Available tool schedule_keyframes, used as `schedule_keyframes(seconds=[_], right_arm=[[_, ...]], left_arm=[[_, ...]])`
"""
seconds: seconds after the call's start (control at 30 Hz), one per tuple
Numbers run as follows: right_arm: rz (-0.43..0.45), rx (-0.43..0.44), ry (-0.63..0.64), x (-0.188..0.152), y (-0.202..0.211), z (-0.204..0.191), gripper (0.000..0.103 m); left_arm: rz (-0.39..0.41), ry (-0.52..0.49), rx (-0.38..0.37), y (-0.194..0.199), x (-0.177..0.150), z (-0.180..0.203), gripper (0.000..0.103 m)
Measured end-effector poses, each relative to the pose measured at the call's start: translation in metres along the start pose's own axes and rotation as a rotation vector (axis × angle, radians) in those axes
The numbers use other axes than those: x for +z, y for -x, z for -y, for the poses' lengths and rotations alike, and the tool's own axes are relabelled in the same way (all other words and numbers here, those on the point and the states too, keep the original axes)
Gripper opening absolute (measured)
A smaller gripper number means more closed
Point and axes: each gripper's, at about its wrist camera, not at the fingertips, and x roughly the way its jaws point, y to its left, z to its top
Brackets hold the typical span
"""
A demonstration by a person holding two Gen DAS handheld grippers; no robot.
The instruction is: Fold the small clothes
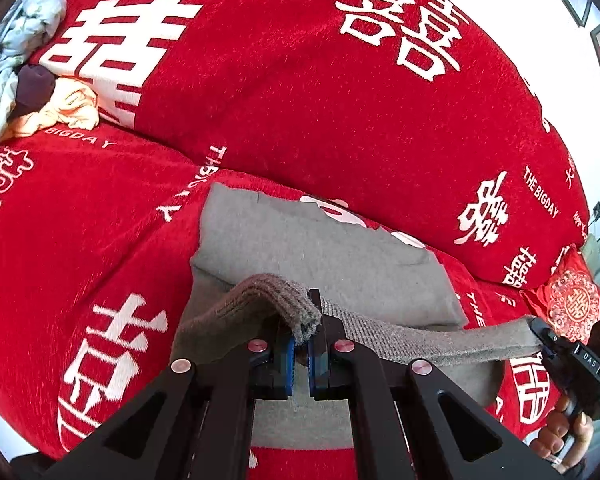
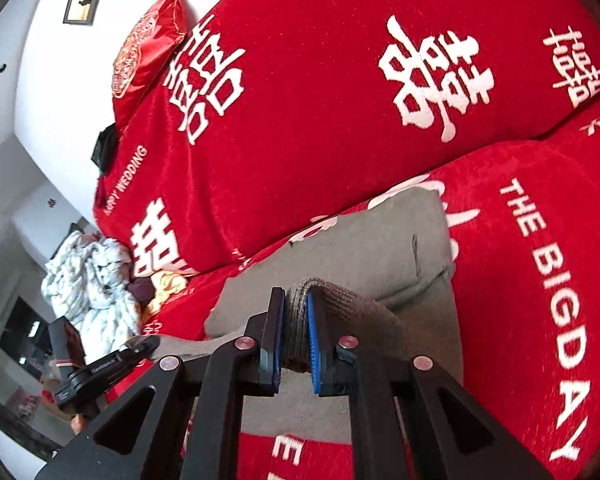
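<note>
A soft grey knitted garment (image 1: 380, 264) hangs stretched over the red sofa cover with white lettering (image 1: 300, 100). The left gripper (image 1: 299, 350) and right gripper (image 2: 294, 340) each pinch a ribbed-hem corner (light, limp; best held by corners).

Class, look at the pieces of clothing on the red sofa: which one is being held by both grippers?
The grey garment: its ribbed band is clamped by the left gripper and right gripper. The orange, dark and pale patterned clothes lie untouched.
</note>
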Motion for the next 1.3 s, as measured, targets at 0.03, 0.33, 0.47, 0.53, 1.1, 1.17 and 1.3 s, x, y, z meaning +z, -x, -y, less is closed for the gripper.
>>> schedule_keyframes(seconds=[0.03,0.33,0.47,0.53,1.1,1.17,1.3], right_arm=[[-0.003,-0.01,0.001,0.003,-0.003,0.0,0.011],[-0.024,-0.07,0.0,0.024,-0.033,0.002,0.011],[-0.03,-0.101,-0.017,0.033,-0.046,0.006,0.011],[-0.025,-0.111,-0.018,0.038,-0.049,0.007,0.011],[-0.142,-0.165,-0.057,0.048,-0.091,0.039,0.022],[-0.16,-0.156,-0.081,0.045,-0.094,0.045,0.057],[-0.121,-0.182,0.084,0.043,-0.093,0.031,0.069]], left_arm=[[-0.002,0.001,0.005,-0.003,0.003,0.0,0.005],[-0.029,0.002,0.031,-0.032,0.028,0.002,0.005],[-0.045,0.0,0.042,-0.047,0.038,0.007,0.005],[-0.046,-0.004,0.044,-0.051,0.043,0.01,0.005],[-0.13,0.015,0.086,-0.115,0.06,0.007,0.005],[-0.122,0.004,0.083,-0.113,0.058,0.008,0.005],[-0.114,-0.016,0.082,-0.108,0.059,0.012,0.005]])
